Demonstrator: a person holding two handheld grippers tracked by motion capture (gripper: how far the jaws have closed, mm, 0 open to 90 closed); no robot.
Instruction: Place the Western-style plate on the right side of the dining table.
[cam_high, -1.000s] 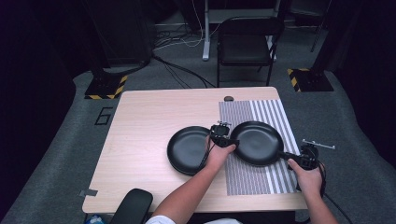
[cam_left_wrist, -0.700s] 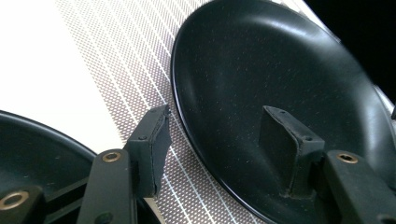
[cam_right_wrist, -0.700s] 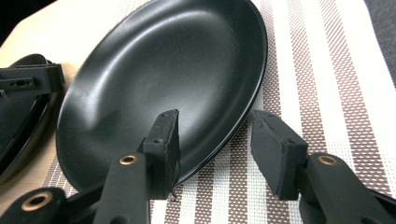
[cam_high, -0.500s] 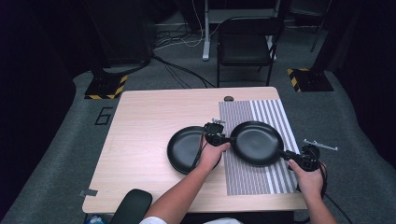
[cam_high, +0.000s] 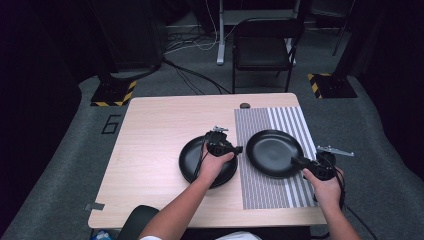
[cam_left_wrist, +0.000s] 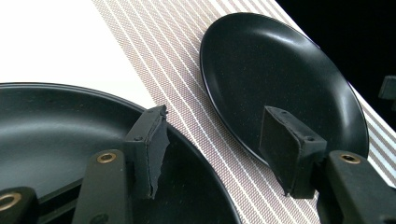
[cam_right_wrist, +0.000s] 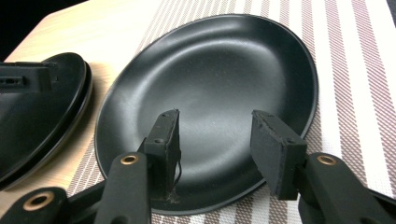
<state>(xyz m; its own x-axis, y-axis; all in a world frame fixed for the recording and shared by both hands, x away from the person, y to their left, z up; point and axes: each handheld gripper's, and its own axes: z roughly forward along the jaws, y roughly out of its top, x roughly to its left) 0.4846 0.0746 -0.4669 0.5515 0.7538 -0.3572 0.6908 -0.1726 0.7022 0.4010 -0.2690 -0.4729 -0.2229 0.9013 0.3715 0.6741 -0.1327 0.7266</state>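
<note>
A round, matte black plate with a shallow dished middle (cam_high: 274, 152) lies flat on the brown-and-white striped woven placemat (cam_high: 260, 192) at the right side of the pale wooden desk (cam_high: 150, 150). The right tongs (cam_high: 299, 162) sit at its near right rim, jaws partly apart over the rim with no clear pinch. Just left, apart from it, a stack of similar black plates (cam_high: 192, 160) rests on bare wood. The left tongs (cam_high: 238, 149) hover between the two, having just been opening, with nothing in them.
</note>
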